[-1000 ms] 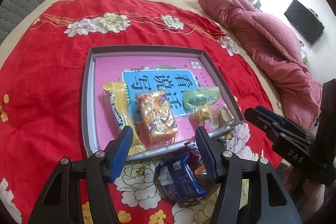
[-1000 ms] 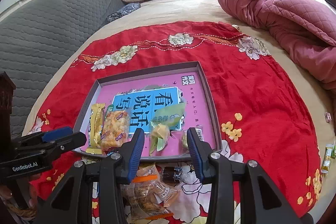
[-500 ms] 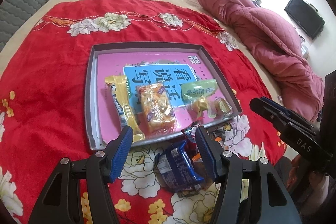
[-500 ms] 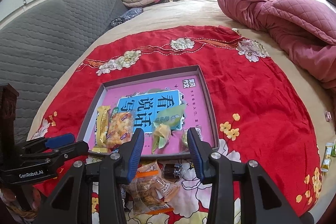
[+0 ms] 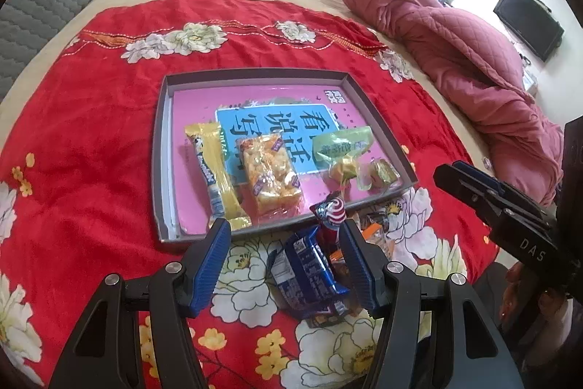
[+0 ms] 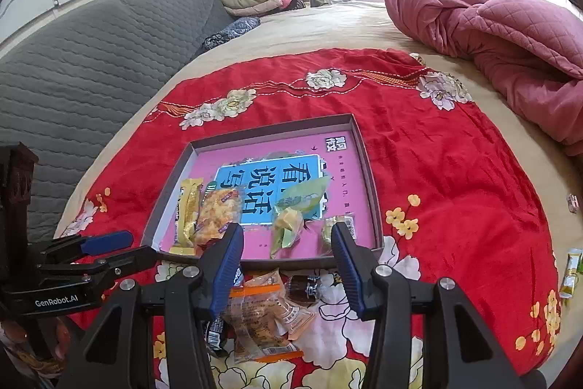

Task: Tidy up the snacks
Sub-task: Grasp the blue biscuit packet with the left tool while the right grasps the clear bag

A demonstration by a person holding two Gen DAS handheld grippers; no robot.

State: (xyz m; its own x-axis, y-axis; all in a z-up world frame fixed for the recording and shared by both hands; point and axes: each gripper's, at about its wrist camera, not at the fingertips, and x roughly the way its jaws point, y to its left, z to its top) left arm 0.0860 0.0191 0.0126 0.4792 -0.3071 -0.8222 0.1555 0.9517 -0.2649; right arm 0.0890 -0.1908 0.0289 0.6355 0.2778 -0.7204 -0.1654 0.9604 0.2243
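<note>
Both tools, left (image 5: 284, 256) and right (image 6: 288, 252), hover jaws apart over loose snacks (image 5: 309, 270) at the tray's (image 5: 162, 148) near edge, apparently ready to sort them in.

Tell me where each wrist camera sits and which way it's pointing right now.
Left wrist: behind the open left gripper, facing the tray over a blue packet; right gripper at its right edge.
Right wrist: behind the open right gripper, facing the tray's right half over an orange-striped packet; left gripper at its left edge.
Shared: tray, red blanket, pink quilt.
</note>
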